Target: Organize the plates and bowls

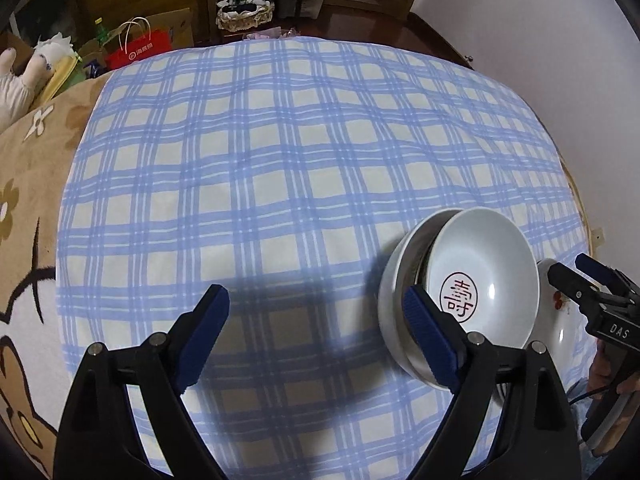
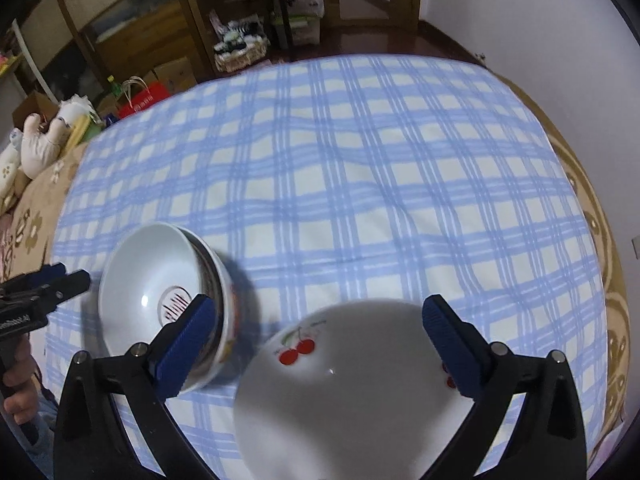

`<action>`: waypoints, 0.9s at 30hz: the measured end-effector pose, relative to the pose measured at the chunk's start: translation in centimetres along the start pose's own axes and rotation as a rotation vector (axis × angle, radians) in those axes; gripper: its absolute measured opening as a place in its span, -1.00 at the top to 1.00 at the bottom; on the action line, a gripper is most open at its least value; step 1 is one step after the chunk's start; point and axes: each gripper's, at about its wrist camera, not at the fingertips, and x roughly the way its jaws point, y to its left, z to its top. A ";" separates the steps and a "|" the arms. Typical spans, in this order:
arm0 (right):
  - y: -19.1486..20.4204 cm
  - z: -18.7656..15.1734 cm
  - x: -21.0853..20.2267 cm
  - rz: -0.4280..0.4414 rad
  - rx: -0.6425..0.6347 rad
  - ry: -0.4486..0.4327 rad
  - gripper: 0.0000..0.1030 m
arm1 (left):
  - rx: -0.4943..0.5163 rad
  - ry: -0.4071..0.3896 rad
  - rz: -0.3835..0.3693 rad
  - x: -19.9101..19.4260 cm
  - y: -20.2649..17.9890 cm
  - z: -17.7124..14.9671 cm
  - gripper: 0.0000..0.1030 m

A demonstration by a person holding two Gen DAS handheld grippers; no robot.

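Observation:
A stack of nested bowls [image 1: 460, 292] [image 2: 160, 292] stands on the blue checked cloth; the top bowl is white with a red character inside and sits a little askew. My left gripper [image 1: 316, 296] [image 2: 70, 274] is open just left of the stack, and its right finger [image 1: 424, 320] overlaps the stack's near rim in the left wrist view. A white plate with red cherries [image 2: 340, 380] [image 1: 560, 312] lies flat on the cloth beside the bowls. My right gripper [image 2: 320, 308] [image 1: 572, 266] hangs open above the plate, its pads apart from it.
The checked cloth [image 1: 280, 160] covers a bed with a brown flowered blanket [image 1: 24, 208] at its left side. A plush toy [image 2: 36, 144], bags and wooden shelves [image 2: 224, 8] stand beyond the far edge. A white wall [image 2: 540, 20] lies to the right.

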 end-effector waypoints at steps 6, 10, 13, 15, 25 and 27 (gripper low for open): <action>0.1 -0.5 1.2 0.015 -0.005 0.054 -1.00 | 0.041 0.028 0.054 0.9 -0.6 -0.2 -0.70; 0.5 -0.7 2.1 0.013 -0.016 0.084 -1.00 | 0.045 0.034 0.057 1.1 -0.6 -0.1 -0.71; 0.7 -0.8 2.4 0.023 -0.028 0.094 -1.00 | 0.046 0.038 0.052 1.1 -0.6 0.0 -0.71; 0.8 -0.9 2.3 0.024 -0.027 0.094 -1.00 | 0.050 0.044 0.044 1.2 -0.6 0.0 -0.71; 0.5 -0.8 2.2 0.070 0.006 0.106 -1.00 | 0.081 0.068 0.055 1.7 -1.4 -0.4 -0.71; 0.5 -0.7 2.1 0.063 0.008 0.105 -1.00 | 0.086 0.073 0.060 1.9 -1.4 -0.4 -0.71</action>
